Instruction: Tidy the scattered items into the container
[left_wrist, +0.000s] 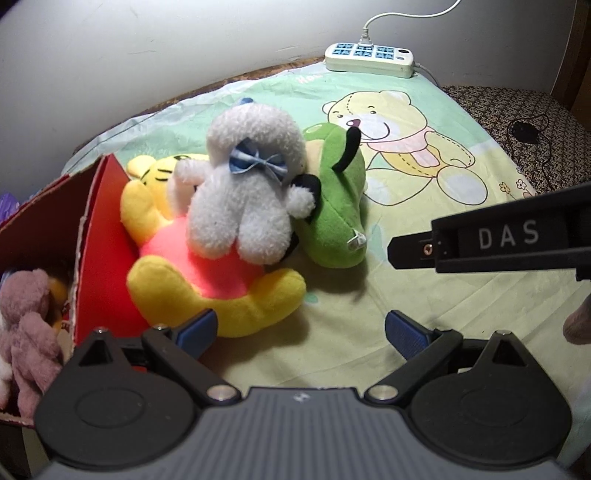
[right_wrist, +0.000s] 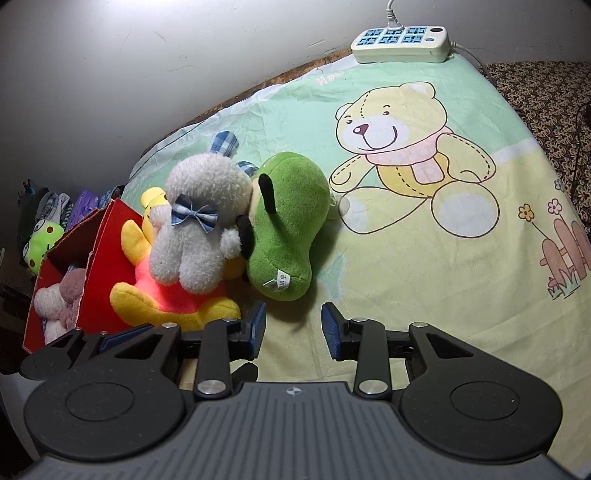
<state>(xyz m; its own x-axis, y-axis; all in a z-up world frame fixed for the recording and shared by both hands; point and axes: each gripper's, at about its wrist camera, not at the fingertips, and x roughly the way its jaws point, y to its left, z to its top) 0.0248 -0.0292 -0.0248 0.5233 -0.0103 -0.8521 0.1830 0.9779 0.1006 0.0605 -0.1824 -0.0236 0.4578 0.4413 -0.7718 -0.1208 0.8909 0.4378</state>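
while both the left gripper (left_wrist: 299, 332) and right gripper (right_wrist: 293, 328) hang with jaws apart and empty, a grey plush (left_wrist: 243, 192) lies atop the yellow bear (left_wrist: 207, 280) beside the red box (left_wrist: 99, 236)

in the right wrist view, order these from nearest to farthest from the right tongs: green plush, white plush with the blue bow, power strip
1. Green plush: just ahead of the open right tongs, slightly left.
2. White plush with the blue bow: further left, lying on the yellow toy.
3. Power strip: far end of the sheet, by the wall.
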